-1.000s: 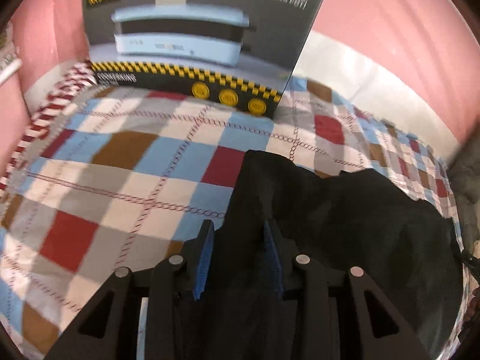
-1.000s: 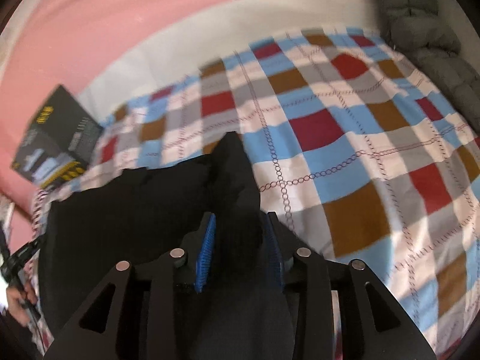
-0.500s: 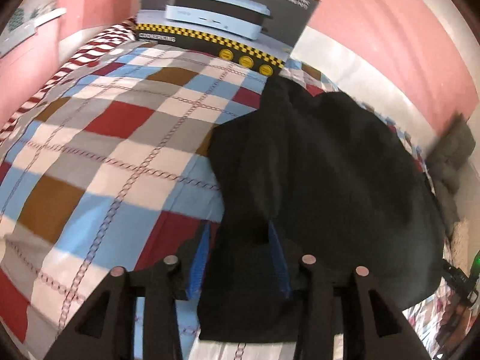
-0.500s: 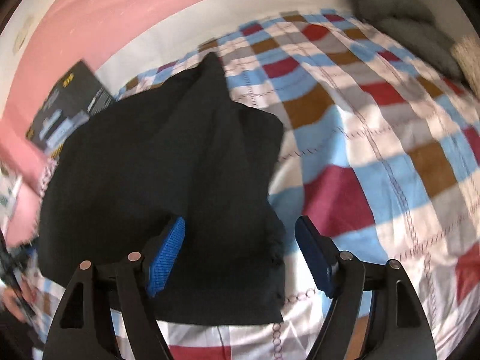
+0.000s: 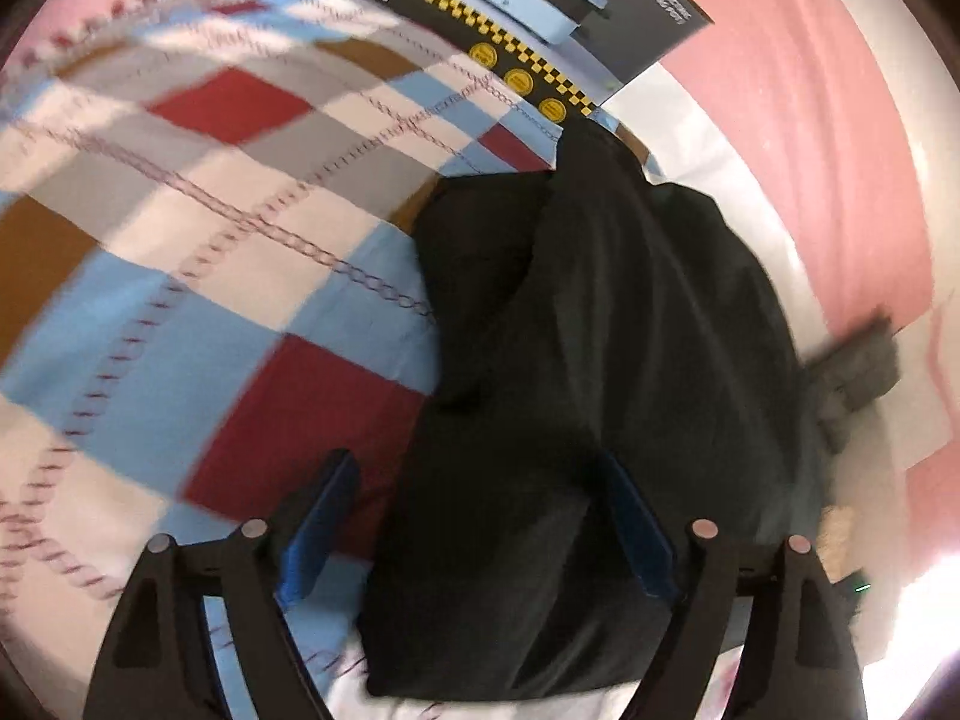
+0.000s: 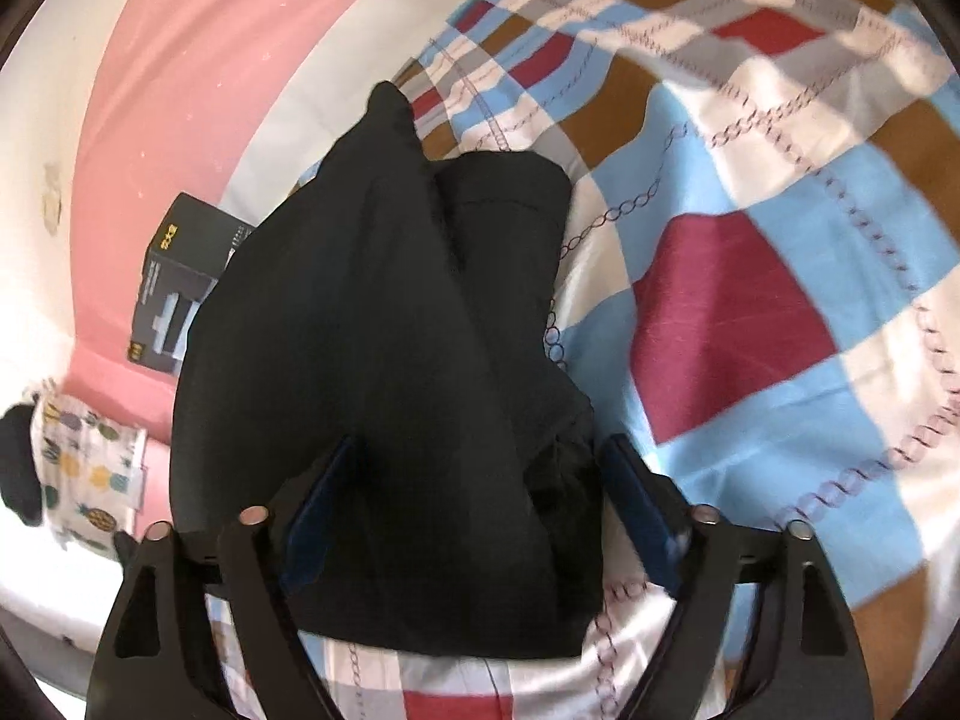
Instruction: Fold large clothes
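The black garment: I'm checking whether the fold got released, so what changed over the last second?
Both grippers let go: the left gripper and right gripper, shut on the black garment a second ago, now stand open. The cloth was drawn toward the cameras, then dropped folded on the checked bedspread. The box stayed put.

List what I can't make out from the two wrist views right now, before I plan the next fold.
- Black garment, left wrist view: near hem cut off behind the left tongs; type unreadable.
- Its layers, right wrist view: dark fabric hides the folds.
- Checkered bedspread, left view: motion blur smears it.
- Appliance box, right view: print too small, partly behind the garment.
- Right tongs: open; contact with the cloth unclear.
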Tool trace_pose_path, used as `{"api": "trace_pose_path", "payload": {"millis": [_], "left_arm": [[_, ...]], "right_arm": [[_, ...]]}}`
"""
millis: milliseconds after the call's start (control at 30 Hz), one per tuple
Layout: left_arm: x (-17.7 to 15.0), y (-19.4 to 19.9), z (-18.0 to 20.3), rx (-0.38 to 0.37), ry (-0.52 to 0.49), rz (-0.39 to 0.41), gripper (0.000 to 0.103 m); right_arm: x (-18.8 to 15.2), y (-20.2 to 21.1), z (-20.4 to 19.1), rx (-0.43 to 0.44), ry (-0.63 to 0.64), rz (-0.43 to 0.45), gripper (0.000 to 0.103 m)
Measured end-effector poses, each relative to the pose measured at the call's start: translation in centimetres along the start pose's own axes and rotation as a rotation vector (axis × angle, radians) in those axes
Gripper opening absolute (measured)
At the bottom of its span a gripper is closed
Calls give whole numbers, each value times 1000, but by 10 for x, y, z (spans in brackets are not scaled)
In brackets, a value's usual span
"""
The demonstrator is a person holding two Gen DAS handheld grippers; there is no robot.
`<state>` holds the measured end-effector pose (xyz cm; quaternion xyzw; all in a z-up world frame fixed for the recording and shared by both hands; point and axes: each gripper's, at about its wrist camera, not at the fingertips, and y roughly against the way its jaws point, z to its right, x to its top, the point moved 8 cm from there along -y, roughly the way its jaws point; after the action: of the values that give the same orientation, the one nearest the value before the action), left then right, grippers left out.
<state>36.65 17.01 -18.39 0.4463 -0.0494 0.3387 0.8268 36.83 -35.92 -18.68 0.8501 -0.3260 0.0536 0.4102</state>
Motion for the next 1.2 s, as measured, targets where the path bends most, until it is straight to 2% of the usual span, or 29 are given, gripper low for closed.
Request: {"api": "trace_pose_path", "payload": {"millis": [100,267,367,400,433,467,500,533,567,600,667,800,967,1200], "left_arm": [[3,-18,10,-74,18,-14,93],[6,-33,27,-36,-52,4,97],[7,-36,28,-18,-68,2,96],[8,-36,28,-2,-76,-3,93],[8,-36,29,17,-87,-11,89],[8,-35,33,29,-97,-23,78],[9,-31,37,40,-105,-31,67],[9,-27,41,54,-121,-34,59],[9,-20,46,71,-145,-34,46],[10,-13,53,87,-170,-33,39],[13,2,63,103,-191,-33,34],[11,45,82,82,-230,-13,32],[-26,98,80,44,-250,-23,32],[-124,153,44,31,-211,-92,32]], "right_arm": [[2,-11,-1,42,-13,-22,89],[8,-23,-5,77,-25,-41,89],[11,-32,-8,37,1,-41,89],[11,-33,-8,20,7,-44,86],[11,-33,-10,14,-1,-51,76],[11,-31,-13,28,-22,-60,68],[11,-28,-14,31,-26,-60,55],[10,-22,-20,21,-12,-58,48],[10,-17,-26,8,6,-59,45],[11,-14,-30,-1,15,-60,41],[13,-1,-39,-10,22,-58,39],[7,30,-65,0,58,-55,37],[-33,83,-73,22,75,-64,37],[-124,138,-43,5,25,-112,37]]}}
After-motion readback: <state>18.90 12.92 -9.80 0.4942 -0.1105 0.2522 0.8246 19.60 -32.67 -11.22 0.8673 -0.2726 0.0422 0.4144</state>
